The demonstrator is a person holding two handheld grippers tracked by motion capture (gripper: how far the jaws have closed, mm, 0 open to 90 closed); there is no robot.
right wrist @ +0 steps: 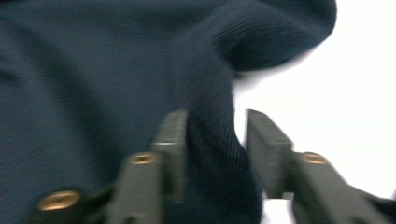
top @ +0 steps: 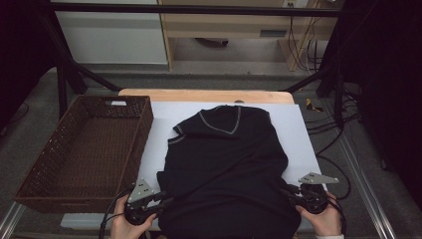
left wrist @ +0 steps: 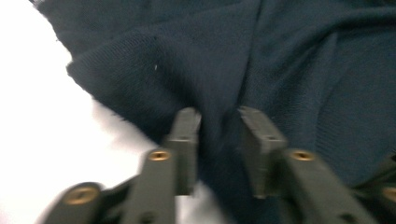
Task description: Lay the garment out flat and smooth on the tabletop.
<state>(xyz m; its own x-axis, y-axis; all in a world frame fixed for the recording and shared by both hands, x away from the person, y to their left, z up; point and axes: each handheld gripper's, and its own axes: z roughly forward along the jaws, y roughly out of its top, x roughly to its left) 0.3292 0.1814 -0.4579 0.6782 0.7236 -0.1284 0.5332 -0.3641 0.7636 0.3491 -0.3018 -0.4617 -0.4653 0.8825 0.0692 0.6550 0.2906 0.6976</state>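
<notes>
A dark navy V-neck sweater (top: 229, 159) lies flat on a white sheet (top: 298, 134), collar at the far side and hem toward me. My left gripper (top: 163, 197) is at the hem's left corner. In the left gripper view its jaws stand apart around a raised fold of the sweater (left wrist: 280, 60), so the left gripper (left wrist: 218, 126) is open. My right gripper (top: 291, 189) is at the hem's right corner. The right gripper (right wrist: 215, 120) is also open, with a ridge of the knit (right wrist: 93, 70) against one jaw and white sheet showing by the other.
A large brown wicker basket (top: 145, 130) stands to the left of the sheet, with nothing inside. The wooden table edge (top: 204, 94) runs behind the collar. Black frame bars and cables surround the table at the sides and back.
</notes>
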